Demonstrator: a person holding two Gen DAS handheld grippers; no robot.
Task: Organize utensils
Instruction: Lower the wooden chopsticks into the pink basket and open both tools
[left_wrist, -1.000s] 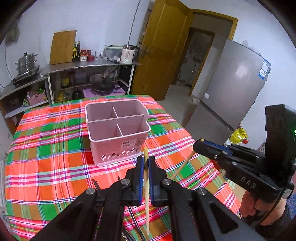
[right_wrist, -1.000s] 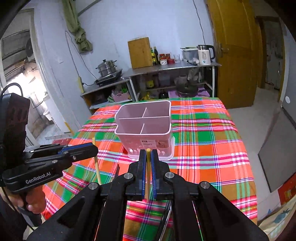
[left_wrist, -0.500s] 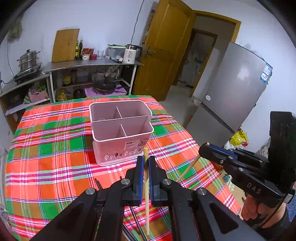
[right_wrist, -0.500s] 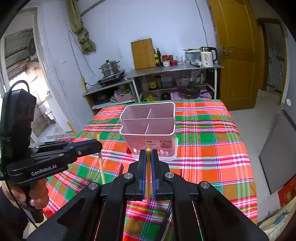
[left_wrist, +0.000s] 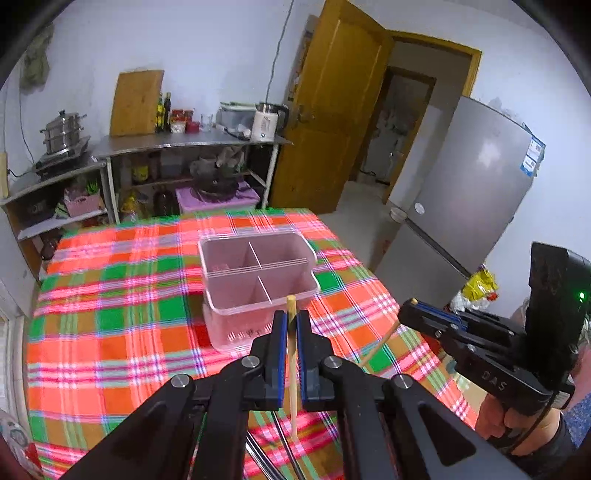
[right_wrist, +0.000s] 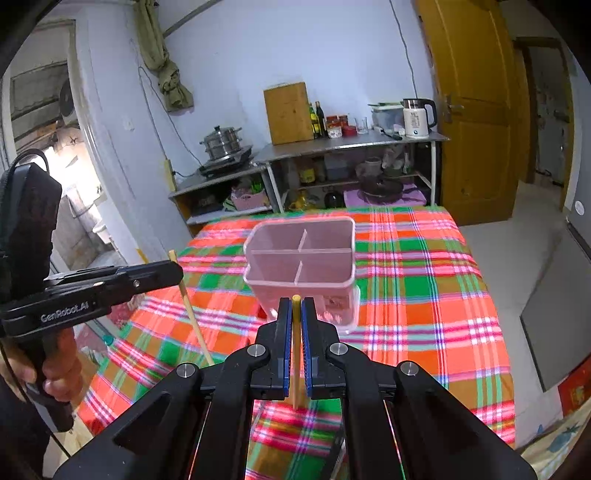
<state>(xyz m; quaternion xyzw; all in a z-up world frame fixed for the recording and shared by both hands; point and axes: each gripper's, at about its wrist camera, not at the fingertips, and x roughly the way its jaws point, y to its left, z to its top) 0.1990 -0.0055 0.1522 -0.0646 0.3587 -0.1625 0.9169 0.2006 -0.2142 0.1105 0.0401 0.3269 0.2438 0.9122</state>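
We held our left tongs clamped on a wooden chopstick, its blunt end poking up between the blue pads. Our right tongs were clamped on a second chopstick the same way. Both sticks hung clear above the bench, which wore a bright plaid cloth. The pink utensil holder, split into compartments, stood on the cloth just beyond both tongs, with neither stick inside it.
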